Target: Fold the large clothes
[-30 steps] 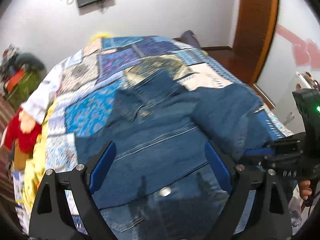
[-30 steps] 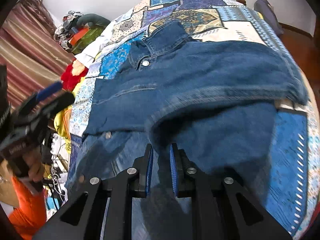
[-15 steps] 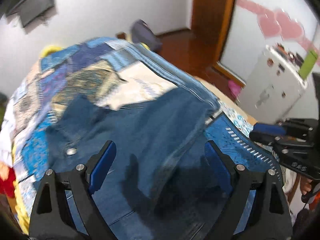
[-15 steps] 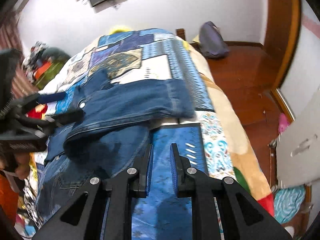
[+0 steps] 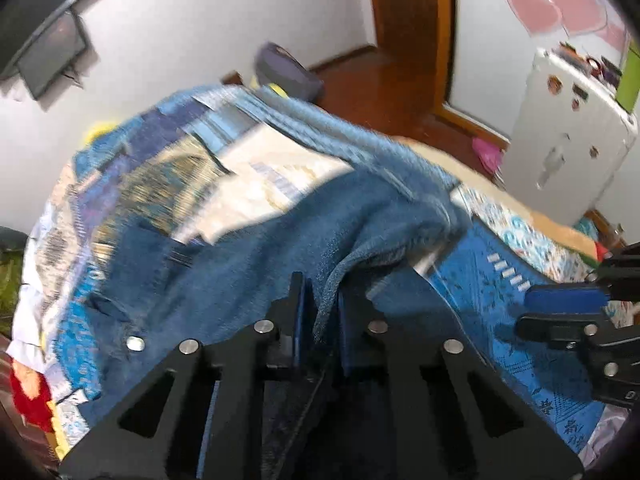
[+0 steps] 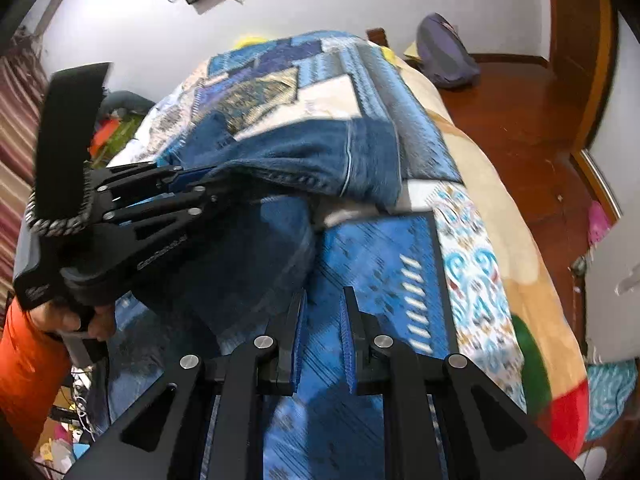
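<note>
While the denim jacket (image 5: 248, 264) lies spread on the patchwork bedspread (image 6: 384, 264) of the bed, the left gripper (image 5: 320, 312) has its jaws clamped on a raised fold of the jacket's edge. Right gripper (image 6: 322, 336) sits over bare bedspread just beside the jacket, jaws nearly together, holding nothing.

Both wrist views look steeply down, close over the bed (image 5: 276, 184). Left view faces the fridge (image 5: 568, 148); right view faces the door (image 6: 576, 40). Shared: jacket (image 5: 248, 272), quilt, bag (image 6: 444, 54).
</note>
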The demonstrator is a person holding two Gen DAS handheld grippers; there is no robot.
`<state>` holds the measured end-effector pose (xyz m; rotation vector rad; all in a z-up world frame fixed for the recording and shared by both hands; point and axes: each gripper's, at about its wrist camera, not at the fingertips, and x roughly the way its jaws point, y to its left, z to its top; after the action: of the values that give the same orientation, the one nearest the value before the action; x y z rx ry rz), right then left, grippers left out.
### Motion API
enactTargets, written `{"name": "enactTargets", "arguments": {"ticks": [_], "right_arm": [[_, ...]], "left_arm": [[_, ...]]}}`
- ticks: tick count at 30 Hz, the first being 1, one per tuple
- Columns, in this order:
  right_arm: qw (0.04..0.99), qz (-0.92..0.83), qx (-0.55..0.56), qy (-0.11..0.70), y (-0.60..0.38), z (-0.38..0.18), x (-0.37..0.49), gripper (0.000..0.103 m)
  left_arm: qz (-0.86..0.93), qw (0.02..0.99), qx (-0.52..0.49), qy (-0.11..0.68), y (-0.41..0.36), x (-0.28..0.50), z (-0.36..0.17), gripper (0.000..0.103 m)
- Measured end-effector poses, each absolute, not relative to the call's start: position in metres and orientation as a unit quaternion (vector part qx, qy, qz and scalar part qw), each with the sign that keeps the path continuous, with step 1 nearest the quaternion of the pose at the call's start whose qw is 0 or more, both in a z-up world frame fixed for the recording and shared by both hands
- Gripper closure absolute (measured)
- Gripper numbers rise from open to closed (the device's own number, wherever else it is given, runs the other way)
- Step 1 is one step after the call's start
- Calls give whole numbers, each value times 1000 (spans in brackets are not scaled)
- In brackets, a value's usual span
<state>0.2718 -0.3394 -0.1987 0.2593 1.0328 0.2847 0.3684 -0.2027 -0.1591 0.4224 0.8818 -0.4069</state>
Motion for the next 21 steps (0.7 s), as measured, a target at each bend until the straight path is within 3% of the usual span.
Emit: {"name": "enactTargets", "arguments": {"ticks": [6,10,18,21], "right_arm": [[864,165,119,461,-319,-176,291,91],[867,168,89,461,-298,-175,302,91],[847,136,-12,513,-266,-229,309,91],[854,129,-31,503,-266,-230,301,91]], "left_arm": [[-167,904,156,362,-147,363,-107,94],[-131,914,114,367,-87,358,-98,95],[-69,882,80,459,17,326,-167,94],[-72,865,61,493,40,313,-198,89]]}}
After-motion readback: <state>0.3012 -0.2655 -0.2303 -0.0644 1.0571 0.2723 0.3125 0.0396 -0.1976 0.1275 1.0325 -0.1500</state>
